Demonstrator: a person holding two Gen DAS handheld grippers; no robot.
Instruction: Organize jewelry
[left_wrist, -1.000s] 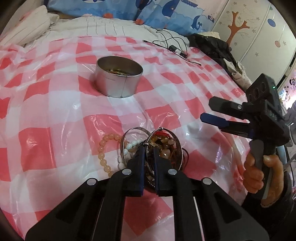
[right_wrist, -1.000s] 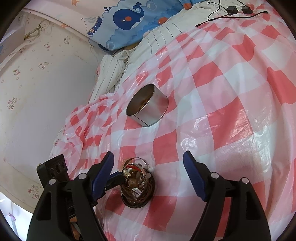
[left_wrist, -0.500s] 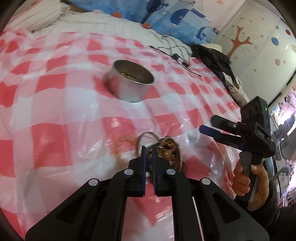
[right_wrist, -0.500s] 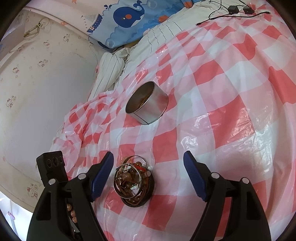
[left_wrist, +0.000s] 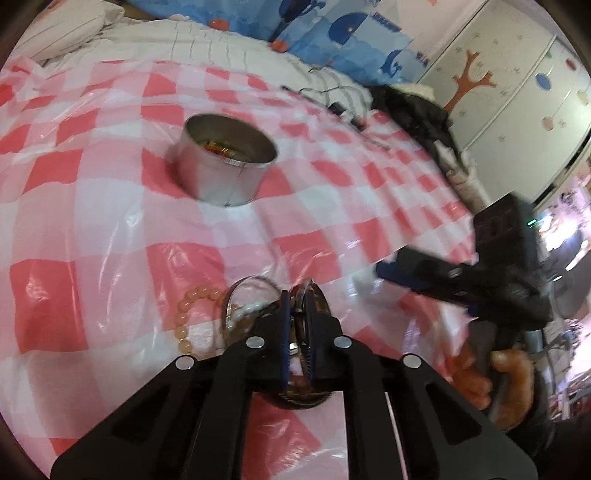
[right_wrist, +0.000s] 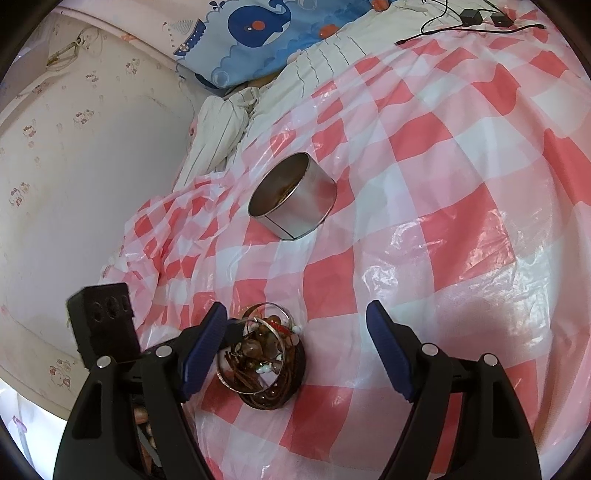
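left gripper (left_wrist: 297, 314) shifted, clamped on a bangle, dark dish (right_wrist: 271, 369) heaped with bracelets, tin (left_wrist: 227, 166) seemingly holding some, right gripper (right_wrist: 295, 343) apart

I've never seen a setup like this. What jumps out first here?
The red-and-white checked sheet fills the scene, with a shiny metal tin sitting in the middle of it. Nearer the cameras lies a tangled jewelry pile; the left tool is shut on a piece of it, while the right tool is open above it.
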